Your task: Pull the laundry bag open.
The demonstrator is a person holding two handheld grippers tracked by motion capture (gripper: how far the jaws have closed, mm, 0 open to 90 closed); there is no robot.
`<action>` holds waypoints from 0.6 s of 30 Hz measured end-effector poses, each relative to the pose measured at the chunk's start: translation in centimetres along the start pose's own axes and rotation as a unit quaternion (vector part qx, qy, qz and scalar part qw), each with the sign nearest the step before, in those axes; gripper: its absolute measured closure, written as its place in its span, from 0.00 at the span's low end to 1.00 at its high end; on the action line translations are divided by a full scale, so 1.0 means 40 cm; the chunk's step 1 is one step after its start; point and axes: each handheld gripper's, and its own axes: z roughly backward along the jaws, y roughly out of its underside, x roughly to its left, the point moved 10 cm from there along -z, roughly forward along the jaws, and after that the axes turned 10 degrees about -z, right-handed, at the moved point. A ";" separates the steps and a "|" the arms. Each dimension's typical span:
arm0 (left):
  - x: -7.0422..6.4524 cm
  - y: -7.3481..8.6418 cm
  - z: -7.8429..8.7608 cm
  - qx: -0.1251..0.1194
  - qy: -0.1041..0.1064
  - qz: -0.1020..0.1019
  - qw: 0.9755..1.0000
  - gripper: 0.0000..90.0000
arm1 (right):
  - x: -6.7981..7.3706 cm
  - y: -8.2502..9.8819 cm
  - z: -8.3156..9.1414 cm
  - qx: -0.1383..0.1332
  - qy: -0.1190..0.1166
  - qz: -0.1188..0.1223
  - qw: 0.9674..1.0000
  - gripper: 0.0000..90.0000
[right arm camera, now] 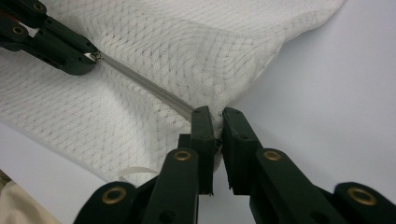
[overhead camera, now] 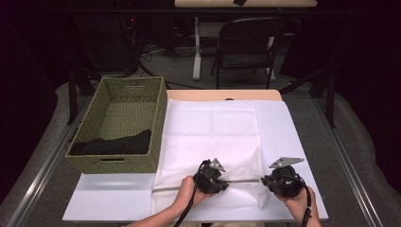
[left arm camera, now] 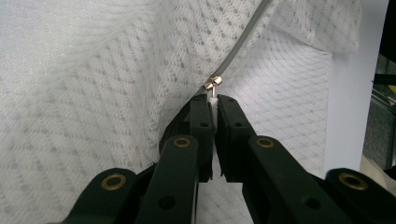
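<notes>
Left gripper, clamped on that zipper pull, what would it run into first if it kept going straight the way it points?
Likely the mesh bag: past the zipper pull, the left gripper faces its white netting, though depth is unclear.

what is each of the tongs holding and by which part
Left tongs pinch the zipper pull of the white mesh bag; right tongs clamp the bag's zipper-end corner.

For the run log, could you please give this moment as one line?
left claw: shut on zipper pull | right claw: shut on mesh bag corner
</notes>
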 end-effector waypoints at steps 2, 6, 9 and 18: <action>0.002 0.005 0.004 0.001 0.000 0.000 1.000 0.95 | 0.000 0.000 0.000 0.000 0.000 0.000 1.000 0.93; 0.005 0.014 0.012 0.000 -0.003 0.003 1.000 0.95 | -0.002 0.001 -0.001 0.001 0.000 0.000 1.000 0.93; 0.005 0.018 0.015 0.001 -0.004 0.005 1.000 0.95 | -0.003 0.001 -0.002 0.001 0.002 0.000 1.000 0.93; 0.006 0.038 0.031 0.004 -0.006 0.007 1.000 0.95 | -0.006 0.004 -0.004 0.006 0.007 -0.002 1.000 0.93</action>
